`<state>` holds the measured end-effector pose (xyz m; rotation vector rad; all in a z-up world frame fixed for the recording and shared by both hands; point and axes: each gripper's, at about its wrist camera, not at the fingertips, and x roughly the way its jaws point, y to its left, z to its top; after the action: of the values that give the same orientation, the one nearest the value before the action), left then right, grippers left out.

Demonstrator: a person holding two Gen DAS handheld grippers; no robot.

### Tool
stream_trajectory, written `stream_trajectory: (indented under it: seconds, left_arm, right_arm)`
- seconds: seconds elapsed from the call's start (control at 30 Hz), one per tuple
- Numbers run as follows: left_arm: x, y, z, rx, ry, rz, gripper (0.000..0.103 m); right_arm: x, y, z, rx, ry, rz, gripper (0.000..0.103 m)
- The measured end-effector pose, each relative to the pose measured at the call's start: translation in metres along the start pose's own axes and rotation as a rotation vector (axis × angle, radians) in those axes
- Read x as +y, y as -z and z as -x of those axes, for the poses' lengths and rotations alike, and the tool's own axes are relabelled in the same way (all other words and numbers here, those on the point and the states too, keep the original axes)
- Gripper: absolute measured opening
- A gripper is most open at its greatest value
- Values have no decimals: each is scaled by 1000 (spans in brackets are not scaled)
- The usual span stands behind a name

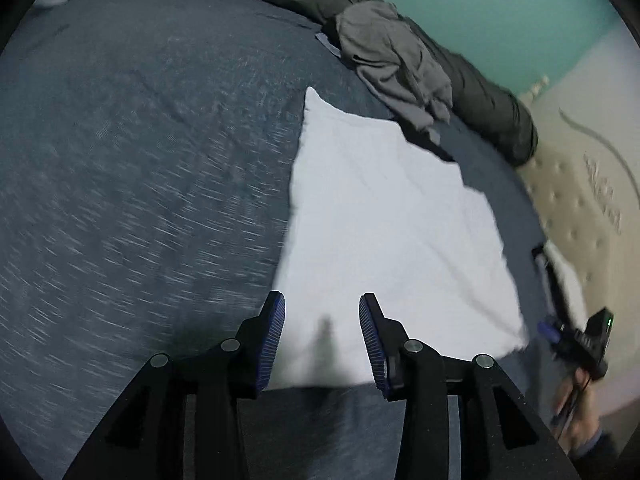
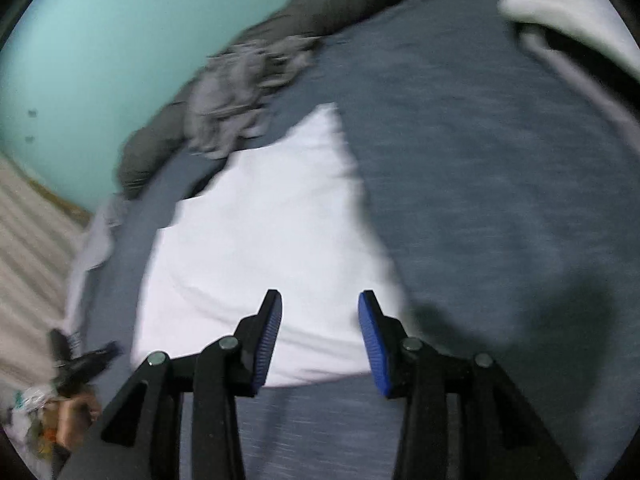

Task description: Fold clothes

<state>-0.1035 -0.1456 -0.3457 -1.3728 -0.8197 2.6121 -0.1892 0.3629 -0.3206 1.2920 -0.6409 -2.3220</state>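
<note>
A white garment lies flat and partly folded on the blue-grey bedsheet. My left gripper is open and empty, hovering over the garment's near edge. My right gripper is open and empty too, above the near edge of the white garment. The right gripper also shows at the right edge of the left wrist view, held in a hand. Both views are motion-blurred.
A crumpled grey garment lies at the far side of the bed against a dark rolled blanket. A teal wall stands behind. The bare mattress shows beside the sheet. A pale pillow lies far right.
</note>
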Motion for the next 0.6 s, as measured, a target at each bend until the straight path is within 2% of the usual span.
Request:
stream_trajectory:
  seconds: [0.07, 0.1, 0.13, 0.27, 0.33, 0.6]
  left_arm:
    - [-4, 9, -15, -13, 10, 16, 42]
    - [-8, 12, -20, -16, 14, 20, 42]
    - [-10, 11, -10, -14, 16, 18, 42]
    - [-12, 14, -33, 3, -13, -16, 42]
    - [-13, 13, -36, 11, 0, -23, 42]
    - [-14, 8, -44, 15, 25, -18, 43]
  right_arm:
    - [12, -1, -2, -18, -19, 6, 30]
    - [25, 0, -14, 1, -45, 30, 28]
    - [34, -1, -25, 16, -54, 47, 27]
    - [59, -5, -67, 54, -47, 79, 27]
    - [67, -9, -87, 71, -36, 91, 27]
    - [99, -32, -146, 164, 63, 193, 27]
